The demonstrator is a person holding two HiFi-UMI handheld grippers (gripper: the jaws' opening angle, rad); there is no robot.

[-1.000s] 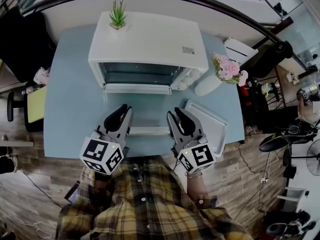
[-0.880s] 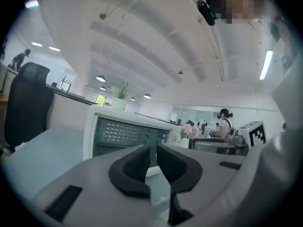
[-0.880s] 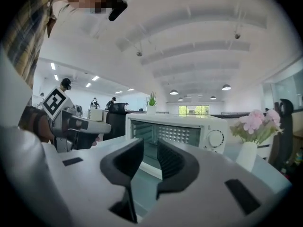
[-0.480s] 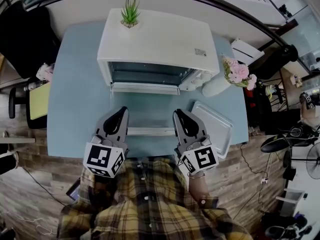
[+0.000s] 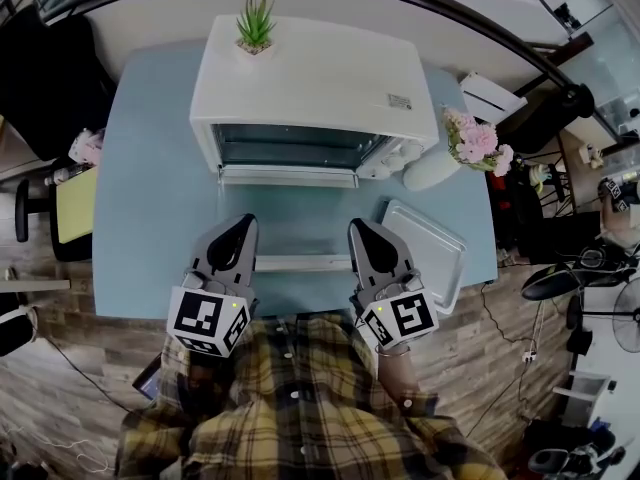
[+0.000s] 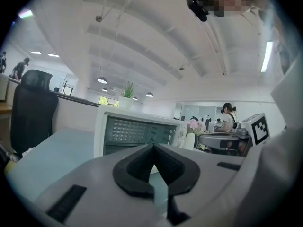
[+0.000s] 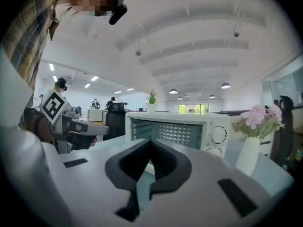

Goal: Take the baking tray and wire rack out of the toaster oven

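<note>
The left tongs [image 5: 240, 230] and the right tongs [image 5: 362, 233] are both fully closed with nothing between them; each gripper view shows the dark pads meeting on empty air. They sit side by side in the lower middle of the head view and point up the frame. The handle [image 5: 300, 263] of the dropped-open door [image 5: 290, 218] lies crosswise between them.

Just right of the right tongs, the baking tray [image 5: 425, 253] lies flat and slightly skewed on the blue desk [image 5: 150, 218], already out of the toaster oven [image 5: 310, 73]. That leaves the wire rack. It cannot be picked out for certain in the dark mouth of the toaster oven, but it is probably inside.

If so, it lies straight ahead of both tongs, past the door and higher in the frame. Its long side would run left to right, in line with the opening. The mouth is centred between the two tongs, so neither hand looks clearly nearer. Both tongs will likely need to open before reaching in over the door.
</note>
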